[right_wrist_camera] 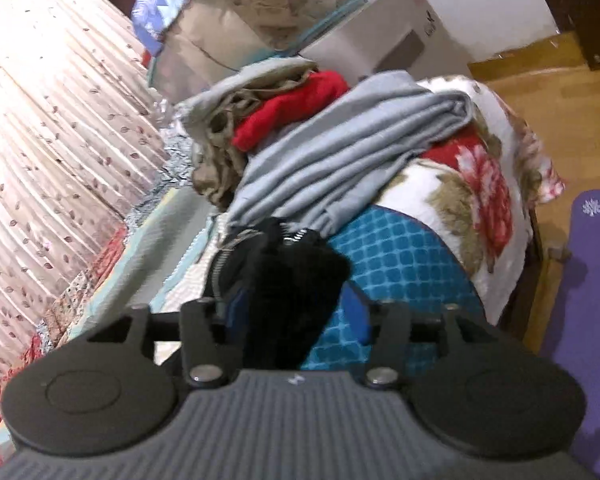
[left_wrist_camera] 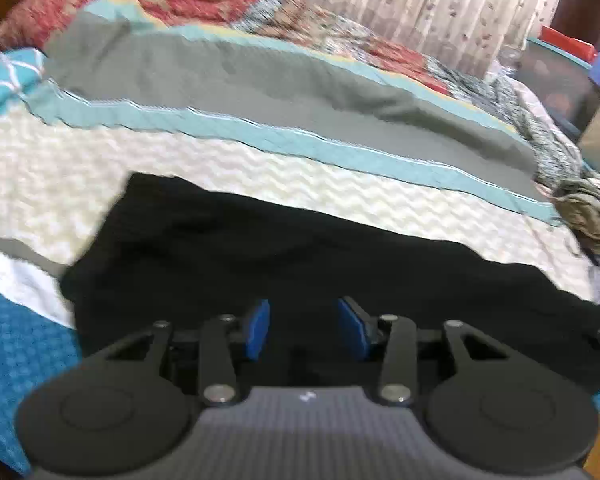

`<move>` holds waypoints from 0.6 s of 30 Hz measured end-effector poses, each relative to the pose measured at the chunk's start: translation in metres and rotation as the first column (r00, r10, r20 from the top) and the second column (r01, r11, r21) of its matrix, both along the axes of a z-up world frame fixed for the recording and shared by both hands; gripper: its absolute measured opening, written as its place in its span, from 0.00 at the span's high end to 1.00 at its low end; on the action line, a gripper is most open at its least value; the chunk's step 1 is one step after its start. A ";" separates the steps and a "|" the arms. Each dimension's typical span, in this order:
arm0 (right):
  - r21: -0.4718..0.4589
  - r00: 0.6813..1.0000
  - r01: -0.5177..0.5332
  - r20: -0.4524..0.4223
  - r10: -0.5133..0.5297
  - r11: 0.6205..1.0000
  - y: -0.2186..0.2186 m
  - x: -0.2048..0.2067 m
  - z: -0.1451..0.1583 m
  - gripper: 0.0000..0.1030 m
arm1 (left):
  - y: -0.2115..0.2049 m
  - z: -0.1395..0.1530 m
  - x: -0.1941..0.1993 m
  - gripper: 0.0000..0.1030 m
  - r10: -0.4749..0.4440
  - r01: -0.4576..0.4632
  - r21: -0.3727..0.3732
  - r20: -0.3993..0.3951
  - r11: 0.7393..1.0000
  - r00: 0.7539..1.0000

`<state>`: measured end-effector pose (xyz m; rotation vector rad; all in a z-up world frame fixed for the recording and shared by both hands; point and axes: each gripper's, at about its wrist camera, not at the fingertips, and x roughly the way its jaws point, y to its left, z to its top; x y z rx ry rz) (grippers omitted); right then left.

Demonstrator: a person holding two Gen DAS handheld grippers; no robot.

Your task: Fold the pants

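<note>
Blurred frames, pants partly hidden
Black pants (left_wrist_camera: 260, 248) run under left gripper (left_wrist_camera: 304, 330); right gripper's (right_wrist_camera: 296, 312) left pad hidden by fabric.

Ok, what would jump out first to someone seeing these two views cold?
The black fabric pants spread across the cream quilted bed cover, just ahead of the left gripper. In the right wrist view, black cloth bunches between the right gripper's parted jaws, with folded grey fabric and a red garment piled behind.
</note>
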<state>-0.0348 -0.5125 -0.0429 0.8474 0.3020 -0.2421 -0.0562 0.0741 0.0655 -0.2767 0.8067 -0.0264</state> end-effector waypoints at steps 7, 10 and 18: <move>0.040 0.999 -0.030 -0.025 0.031 0.999 -0.012 0.021 -0.008 0.26 | -0.043 -0.005 0.012 0.58 -0.105 0.103 -0.044 -0.045 0.994 0.993; 0.016 0.997 -0.046 -0.064 0.047 0.999 -0.016 0.031 -0.008 0.66 | -0.052 -0.005 0.012 0.58 -0.131 0.130 -0.035 -0.049 0.991 0.990; -0.171 0.949 -0.260 0.136 0.285 0.950 0.060 0.002 0.074 0.79 | -0.046 0.008 0.017 0.58 -0.137 0.133 -0.146 -0.018 0.980 0.990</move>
